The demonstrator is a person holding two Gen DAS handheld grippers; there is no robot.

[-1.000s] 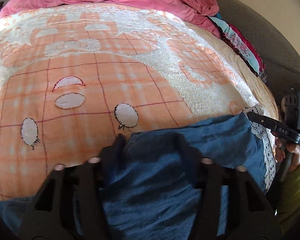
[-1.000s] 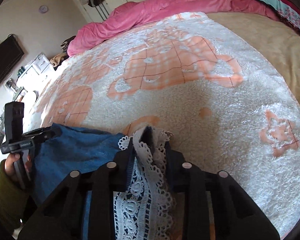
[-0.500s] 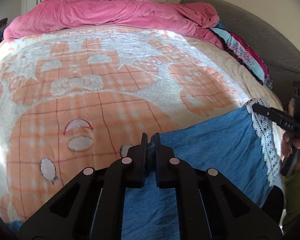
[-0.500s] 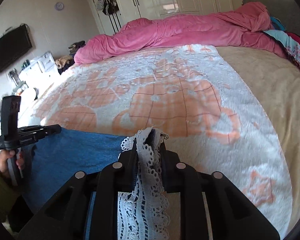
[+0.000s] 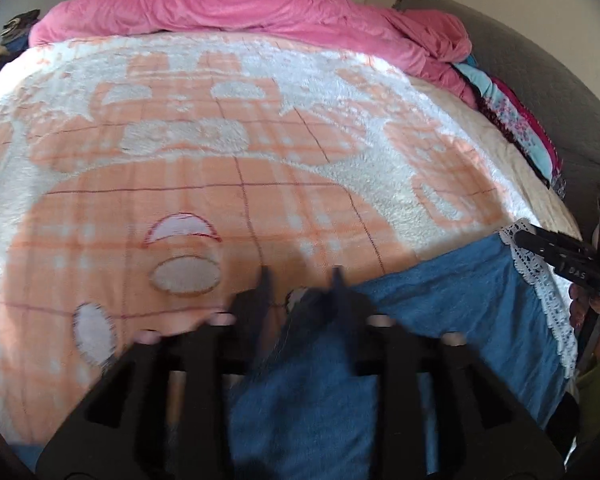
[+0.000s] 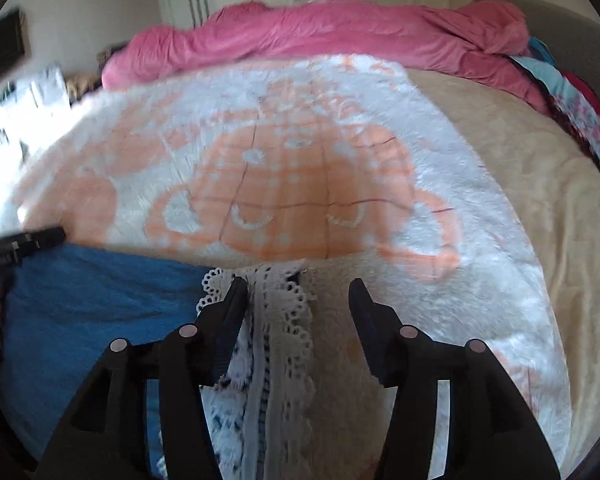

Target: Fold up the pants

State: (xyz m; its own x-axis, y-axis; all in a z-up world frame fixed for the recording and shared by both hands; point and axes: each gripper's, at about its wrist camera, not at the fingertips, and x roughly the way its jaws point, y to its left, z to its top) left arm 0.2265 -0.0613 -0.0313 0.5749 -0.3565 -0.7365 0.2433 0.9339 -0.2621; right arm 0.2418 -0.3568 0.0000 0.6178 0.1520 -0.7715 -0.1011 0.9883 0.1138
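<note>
Blue denim pants point(image 5: 440, 320) with a white lace hem point(image 6: 276, 320) lie on the near edge of the bed. My left gripper point(image 5: 300, 280) is open, its blurred fingers spread over the pants' top edge. My right gripper point(image 6: 298, 284) is open, and the lace hem lies loose between its fingers, against the left one. The right gripper also shows at the right edge of the left wrist view point(image 5: 556, 252). The left gripper shows at the left edge of the right wrist view point(image 6: 28, 240).
The bed has an orange and white fleece blanket point(image 5: 220, 160) over a beige cover point(image 6: 540, 200). A pink duvet point(image 5: 240, 8) is bunched along the far side. Patterned clothes point(image 5: 516, 128) lie at the right by a grey headboard point(image 5: 560, 80).
Both grippers have opened and let go of the pants, which have dropped onto the blanket. Half a second ago both were shut on the fabric.
</note>
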